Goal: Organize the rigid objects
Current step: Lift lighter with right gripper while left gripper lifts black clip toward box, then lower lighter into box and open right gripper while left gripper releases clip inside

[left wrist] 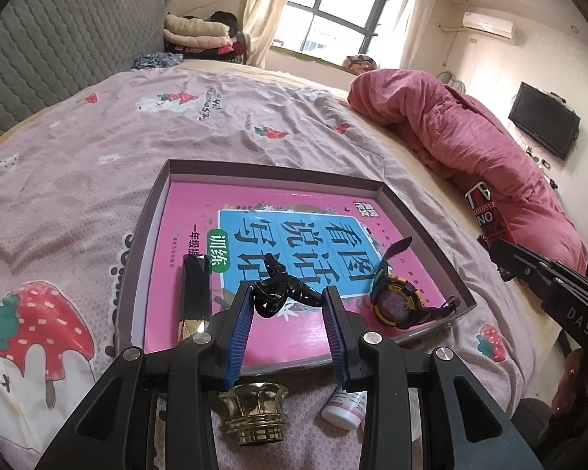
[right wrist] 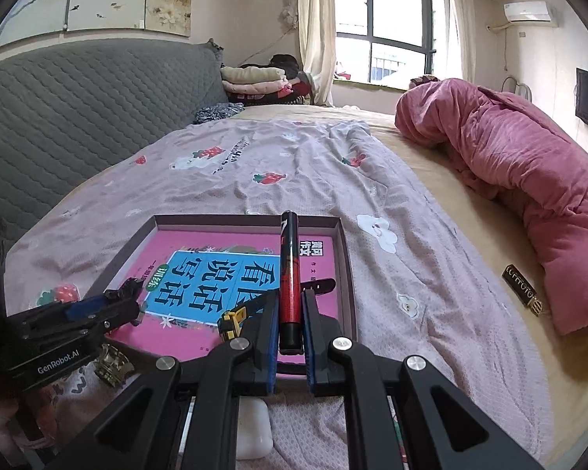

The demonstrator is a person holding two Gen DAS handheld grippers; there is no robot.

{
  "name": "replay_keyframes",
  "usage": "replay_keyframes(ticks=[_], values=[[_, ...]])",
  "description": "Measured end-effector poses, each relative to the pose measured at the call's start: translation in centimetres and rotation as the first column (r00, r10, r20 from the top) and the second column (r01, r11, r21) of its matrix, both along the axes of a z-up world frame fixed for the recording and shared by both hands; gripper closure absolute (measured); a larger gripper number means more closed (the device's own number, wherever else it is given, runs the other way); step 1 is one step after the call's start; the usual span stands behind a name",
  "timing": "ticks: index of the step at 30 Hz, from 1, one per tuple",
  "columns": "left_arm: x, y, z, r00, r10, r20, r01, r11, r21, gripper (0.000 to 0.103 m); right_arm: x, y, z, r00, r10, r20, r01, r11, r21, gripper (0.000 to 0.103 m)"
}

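on the strawberry-print bedsheet (left wrist: 78, 180) sits a shallow tray (left wrist: 427, 231) with a purple-grey rim, lined with a pink chinese workbook (left wrist: 294, 235). over its near edge the left gripper (left wrist: 290, 313) hangs with its blue pads (left wrist: 241, 333) spread apart, released; a black hair claw clip (left wrist: 282, 288) lies on the book between the fingertips, close to the left pad, though whether it touches that pad is hard to tell from this angle. at the left side of the tray lies a black tube with a gold end (left wrist: 194, 293), and at the right near corner a black and yellow digital watch (left wrist: 396, 297) with a pink face, its strap running toward the far right. just outside the tray's near edge, on the sheet, stand a gold ridged cap (left wrist: 253, 411) and, right of it, a small white bottle (left wrist: 345, 411).

the right gripper (right wrist: 290, 325) is clenched on a red and black tube (right wrist: 290, 286), which points away along the fingers over the right half of the tray; the same tube shows at the far right of the left wrist view. beneath this gripper a white earbud case (right wrist: 254, 427) rests on the sheet. well to the right, on the tan mattress beside a rolled pink quilt (right wrist: 529, 164), lies a small black bar with gold lettering (right wrist: 523, 291).
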State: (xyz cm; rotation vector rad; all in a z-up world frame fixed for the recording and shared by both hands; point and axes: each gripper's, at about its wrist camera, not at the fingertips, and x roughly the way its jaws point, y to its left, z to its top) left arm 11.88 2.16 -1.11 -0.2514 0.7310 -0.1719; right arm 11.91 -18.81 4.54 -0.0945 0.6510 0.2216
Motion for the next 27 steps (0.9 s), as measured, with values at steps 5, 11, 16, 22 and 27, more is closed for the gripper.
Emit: replay_keyframes(ticks=[5, 11, 16, 22, 27], values=[[0.3, -0.2, -0.3, 1.000, -0.011, -0.012, 0.011, 1.000, 0.004, 0.066, 0.4, 0.0, 0.1, 1.000, -0.016, -0.006, 0.016, 1.000, -0.005, 0.092], [0.6, -0.2, -0.7, 0.999, -0.017, -0.028, 0.017, 1.000, 0.008, 0.066, 0.5, 0.0, 0.1, 1.000, -0.024, 0.003, 0.024, 1.000, -0.010, 0.092], [1.0, 0.0, -1.1, 0.999, -0.016, -0.050, 0.016, 1.000, 0.007, 0.066, 0.8, 0.2, -0.1, 1.000, -0.020, -0.012, 0.020, 1.000, -0.012, 0.092], [1.3, 0.1, -1.2, 0.998, -0.015, -0.057, 0.016, 1.000, 0.005, 0.066, 1.8, 0.4, -0.4, 0.999, -0.008, -0.042, 0.008, 1.000, -0.007, 0.092], [1.4, -0.3, -1.3, 0.998, -0.027, -0.059, 0.028, 1.000, 0.008, 0.066, 2.1, 0.8, -1.0, 0.998, -0.006, -0.061, 0.005, 1.000, -0.015, 0.092]])
